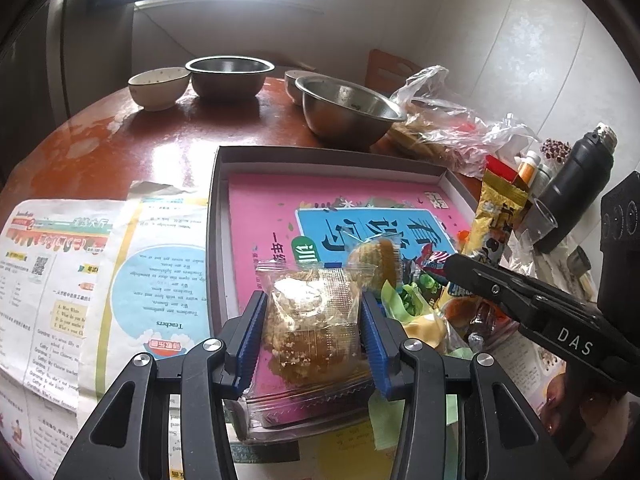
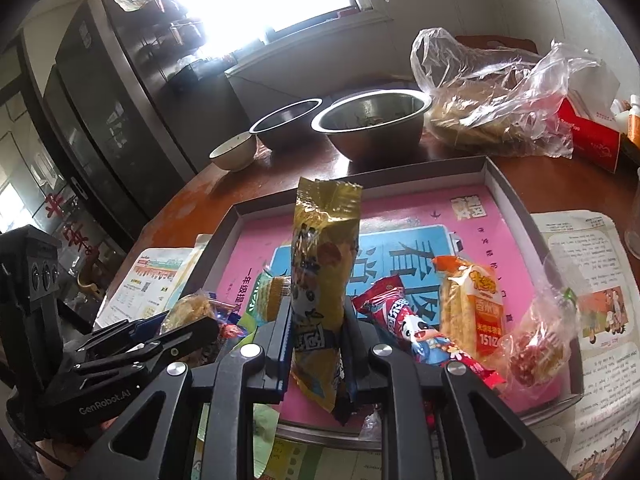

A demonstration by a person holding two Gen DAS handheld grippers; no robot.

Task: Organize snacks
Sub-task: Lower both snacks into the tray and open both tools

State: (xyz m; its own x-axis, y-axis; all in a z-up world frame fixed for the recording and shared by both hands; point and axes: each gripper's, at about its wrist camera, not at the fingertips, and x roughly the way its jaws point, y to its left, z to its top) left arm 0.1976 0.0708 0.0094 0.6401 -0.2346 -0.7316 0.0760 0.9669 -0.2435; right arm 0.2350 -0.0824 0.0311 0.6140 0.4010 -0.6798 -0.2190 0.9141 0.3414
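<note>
Starting on the left side of the round reddish table [image 1: 152, 136], there's a spread of printed worksheets [image 1: 60, 256] lying flat, with a small ceramic bowl [image 1: 158, 87] and a steel bowl [image 1: 229, 75] sitting way back near the far edge. Next over is the shallow grey box tray [image 1: 218, 200] with a pink workbook [image 1: 272, 216] lying inside it.

The left gripper [image 1: 314, 320] is clamped on a clear-wrapped crumbly pastry [image 1: 312, 316], blue pads pressed against both sides of the wrapper, holding it over the near edge of the tray. Just behind it is a second wrapped round cake [image 1: 376, 256], then a jumble of small snacks piled on the right part of the tray.

The right wrist view shows that pile better: a red panda-print snack pack [image 2: 404, 320], an orange-and-clear stick snack pack [image 2: 472, 308], and a clear bag with reddish candy [image 2: 536, 348] near the tray's right wall.

The right gripper [image 2: 316, 344] is squeezed shut around the lower part of a tall gold snack pouch [image 2: 326, 264], which stands roughly upright above the tray. From the left camera the same pouch [image 1: 498, 216] pokes up past the right gripper's black arm.

Further right and back: another steel bowl [image 1: 348, 110], a crinkly clear plastic bag [image 1: 452, 128] with flatbread-looking stuff inside, a red box [image 2: 588, 136], and a black thermos bottle [image 1: 576, 188] at the far right.
</note>
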